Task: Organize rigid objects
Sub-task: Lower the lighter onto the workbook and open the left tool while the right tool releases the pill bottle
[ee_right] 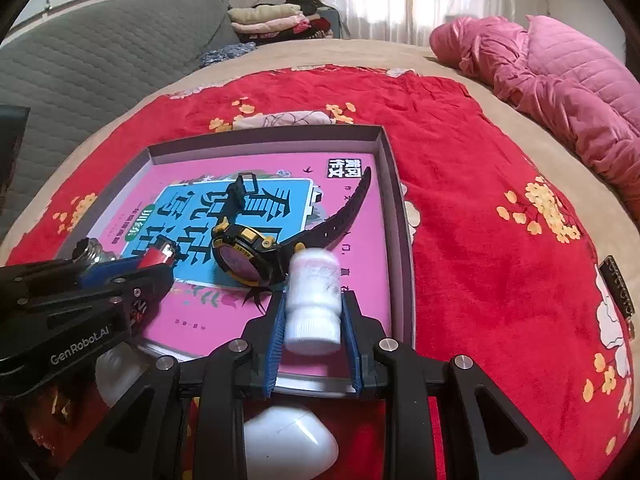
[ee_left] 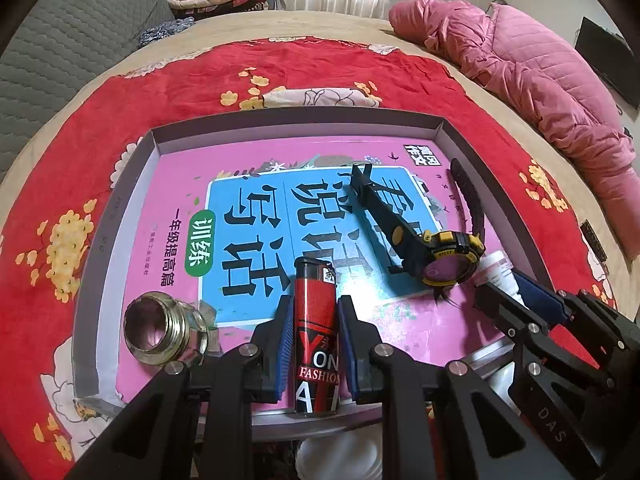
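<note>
My left gripper (ee_left: 316,308) is shut on a red and black lighter (ee_left: 315,336), held lengthwise over the near edge of a shallow grey box (ee_left: 448,128). A pink and blue book (ee_left: 248,216) lines the box. On the book lie a threaded metal fitting (ee_left: 160,326) at the near left and a black and yellow watch (ee_left: 448,260) at the right. My right gripper (ee_right: 314,300) is shut on a small white bottle (ee_right: 314,304), held just above the book beside the watch (ee_right: 248,256). The left gripper (ee_right: 132,276) shows at the left of the right wrist view.
The box sits on a red flowered blanket (ee_right: 480,168) on a bed. Two white plastic containers (ee_right: 288,440) (ee_right: 118,372) lie just outside the box's near edge. A pink padded jacket (ee_right: 560,92) lies at the far right, a grey sofa (ee_right: 100,52) at the left.
</note>
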